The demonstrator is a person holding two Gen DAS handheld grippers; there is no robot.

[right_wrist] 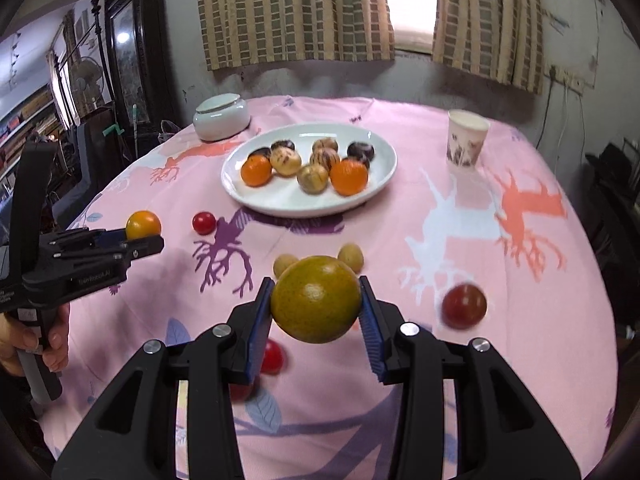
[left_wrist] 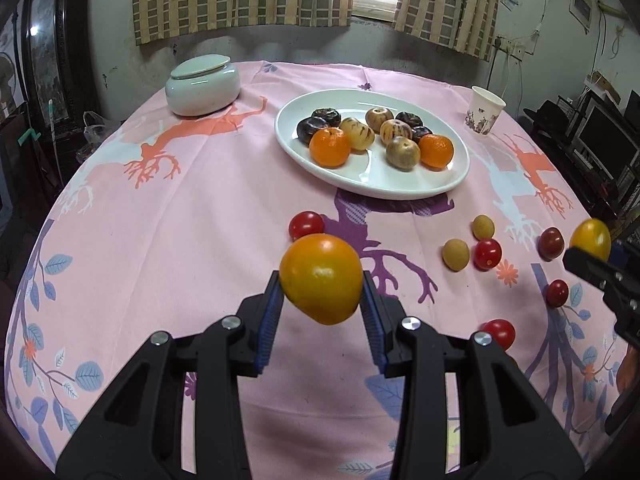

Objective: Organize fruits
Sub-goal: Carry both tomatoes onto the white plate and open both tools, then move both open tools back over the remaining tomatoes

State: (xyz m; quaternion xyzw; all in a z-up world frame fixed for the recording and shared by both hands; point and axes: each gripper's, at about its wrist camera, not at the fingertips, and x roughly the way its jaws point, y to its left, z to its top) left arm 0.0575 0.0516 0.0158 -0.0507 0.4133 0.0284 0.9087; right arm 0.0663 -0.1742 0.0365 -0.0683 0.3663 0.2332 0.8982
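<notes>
Left wrist view showed your left gripper (left_wrist: 322, 280) pinching a yellow-orange tomato (left_wrist: 321, 278) between its blue pads, one pad on each side of it. The fruit was off the pink tablecloth (left_wrist: 200, 240), up in the air. It looked round, smooth and shiny, a bit longer from top to bottom than across.

Right wrist view showed your right gripper (right_wrist: 316, 300) pinching a greenish-yellow fruit (right_wrist: 316, 299) the same way. That one was round too, with tiny dark dots on its skin. It may have been a lime or a small orange; I could not tell for sure.

The white plate (left_wrist: 400, 190) lay straight ahead of both sets of jaws, farther off across the table. It already held oranges, dark fruits and striped pale ones. From your left jaws the plate sat ahead and a little to the right. From your right jaws it sat ahead and a little to the left. Your left gripper looked a bit nearer to it.

Some fruits were left on the cloth between the jaws and the plate: red cherry tomatoes (left_wrist: 306, 225) and two small tan fruits (left_wrist: 455, 254). I think you needed to carry both held fruits forward, over those little ones, and set them down on a bare spot at the near side of the plate.
</notes>
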